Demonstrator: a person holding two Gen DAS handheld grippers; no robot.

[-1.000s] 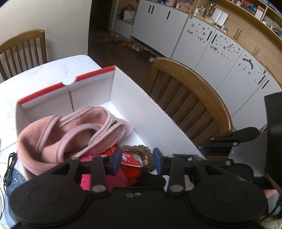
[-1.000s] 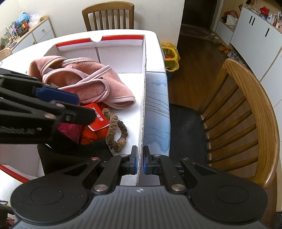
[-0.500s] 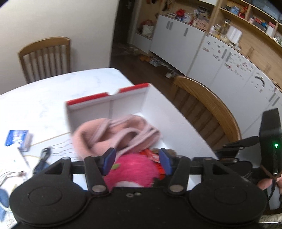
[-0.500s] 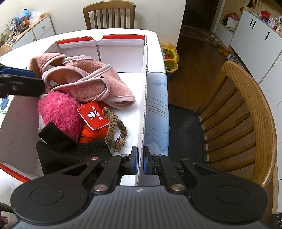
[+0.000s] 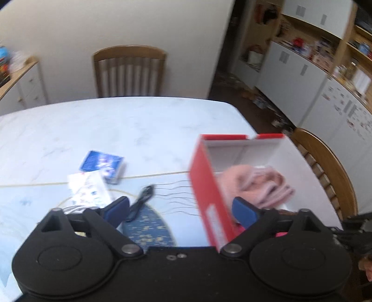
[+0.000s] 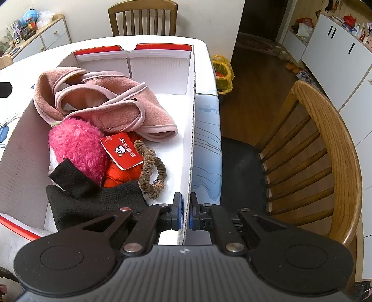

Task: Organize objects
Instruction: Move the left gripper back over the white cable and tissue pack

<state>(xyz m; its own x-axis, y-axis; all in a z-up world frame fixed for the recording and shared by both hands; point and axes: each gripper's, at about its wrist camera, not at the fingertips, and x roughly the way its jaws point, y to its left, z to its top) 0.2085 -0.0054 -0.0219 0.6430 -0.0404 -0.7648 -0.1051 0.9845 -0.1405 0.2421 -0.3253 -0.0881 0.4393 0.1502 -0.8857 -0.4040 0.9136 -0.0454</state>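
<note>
A red-and-white cardboard box [image 6: 160, 69] stands on the table and holds a pink fleece garment [image 6: 97, 100], a pink fluffy toy [image 6: 76, 144] with a red tag [image 6: 122, 149], a brown scrunchie [image 6: 151, 172] and a black cloth [image 6: 93, 199]. My right gripper [image 6: 184, 213] is shut on the box's right wall [image 6: 192, 130]. My left gripper [image 5: 181, 209] is open and empty, above the table by the box's red outer side [image 5: 207, 185]. A blue packet [image 5: 102, 166], a white card [image 5: 89, 189] and a black cable [image 5: 141, 204] lie on the table.
The white marble table [image 5: 130, 125] has a blue-patterned mat [image 5: 148, 227] under the left gripper. A wooden chair [image 6: 325, 148] stands right of the box, another [image 6: 143, 17] at the far end. White cabinets [image 5: 302, 76] line the right wall.
My left gripper has pulled out of the box and swung left over the table, opening wider. The pink toy lies uncovered in the box. My right gripper has stayed clamped on the box wall.
</note>
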